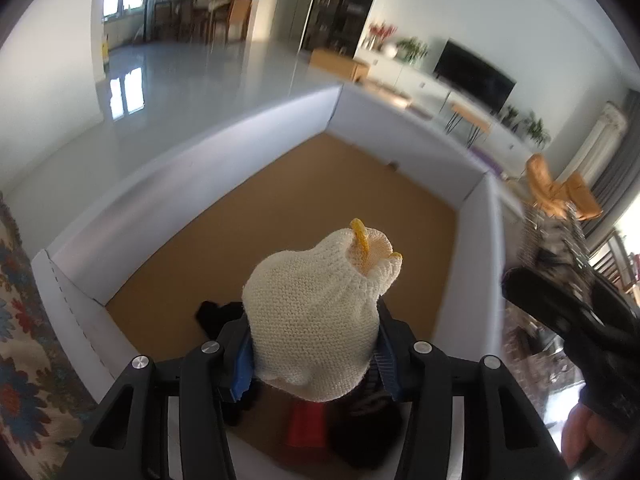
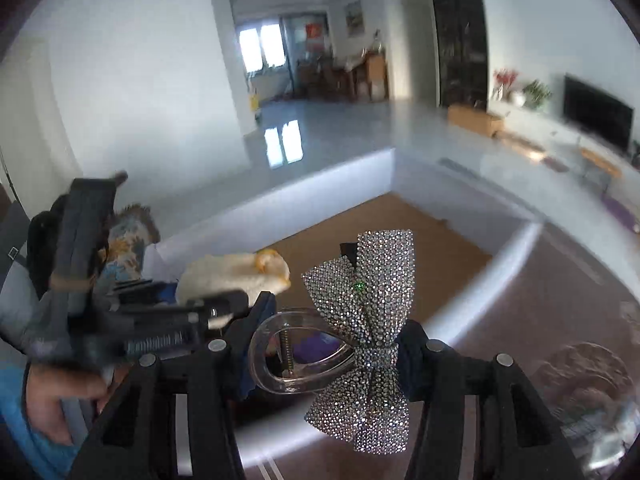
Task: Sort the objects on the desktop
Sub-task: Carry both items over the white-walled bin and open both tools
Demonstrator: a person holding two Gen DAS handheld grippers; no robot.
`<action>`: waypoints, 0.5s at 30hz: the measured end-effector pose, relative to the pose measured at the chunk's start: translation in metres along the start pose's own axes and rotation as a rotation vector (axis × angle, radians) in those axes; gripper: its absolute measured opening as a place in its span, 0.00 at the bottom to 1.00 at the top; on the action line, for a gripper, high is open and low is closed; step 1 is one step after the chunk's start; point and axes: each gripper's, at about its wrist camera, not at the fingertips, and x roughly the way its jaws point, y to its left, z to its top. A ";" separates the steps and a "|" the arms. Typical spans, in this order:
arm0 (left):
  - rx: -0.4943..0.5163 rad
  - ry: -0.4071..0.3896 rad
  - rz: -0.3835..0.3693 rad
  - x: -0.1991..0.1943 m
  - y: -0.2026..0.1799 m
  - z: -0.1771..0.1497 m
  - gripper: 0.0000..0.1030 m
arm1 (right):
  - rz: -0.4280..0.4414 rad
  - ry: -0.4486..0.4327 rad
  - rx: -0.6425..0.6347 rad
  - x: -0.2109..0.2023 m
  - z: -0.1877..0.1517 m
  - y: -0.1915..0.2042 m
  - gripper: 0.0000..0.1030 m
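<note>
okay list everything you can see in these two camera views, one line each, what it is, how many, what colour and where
knitted item: one, cream with yellow trim, held in the left gripper above the box
hair clip: one, silver rhinestone bow on a clear clasp, held in the right gripper near the box's edge
box: one, white walls and brown floor, below both grippers
small things in box: a few, black and red, at the near end, partly hidden
floral cloth: one, multicoloured, left of the box
television: one, black, on a white unit by the far wall
left gripper: one, black with blue pads
right gripper: one, black
hand: one, on the left gripper's handle
</note>
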 end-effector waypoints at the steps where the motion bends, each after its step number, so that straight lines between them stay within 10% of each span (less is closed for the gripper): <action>1: -0.007 0.017 0.019 0.005 0.003 0.001 0.54 | 0.011 0.043 0.019 0.020 0.004 0.001 0.52; 8: -0.020 -0.007 0.057 0.010 0.005 -0.016 0.70 | -0.069 0.043 0.100 0.030 -0.002 -0.010 0.80; 15: 0.048 -0.169 -0.135 -0.052 -0.075 -0.051 0.74 | -0.207 -0.139 0.094 -0.080 -0.070 -0.050 0.98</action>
